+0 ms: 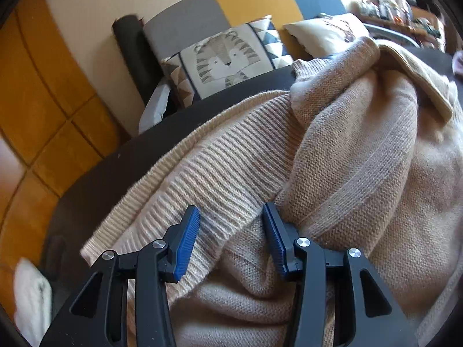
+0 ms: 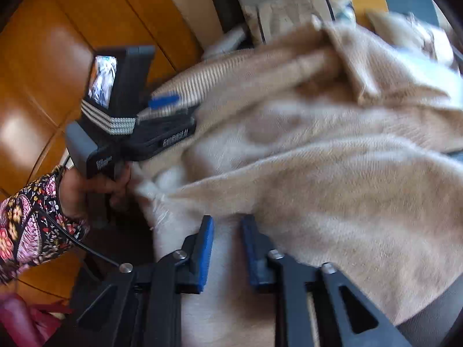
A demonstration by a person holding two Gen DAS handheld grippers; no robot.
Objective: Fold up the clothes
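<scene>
On the dark tabletop (image 1: pixel 115 179), a beige knitted sweater (image 1: pixel 347 159) lies crumpled, its ribbed hem (image 1: pixel 225 156) running toward 10 o'clock. The left hand-held gripper (image 1: pixel 231 240) stands open, 2 blue pads apart with the hem's edge between them, unpinched. The right hand-held gripper (image 2: pixel 227 248), blurred, shows its pads narrowly apart over pale knit at 6 o'clock. A tiger-print cushion (image 1: pixel 225 60) sits beyond at 12 o'clock.

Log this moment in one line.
fold clothes | left tool open, ribbed hem between jaws | right tool jaws apart over sweater | sweater crumpled on dark table
</scene>
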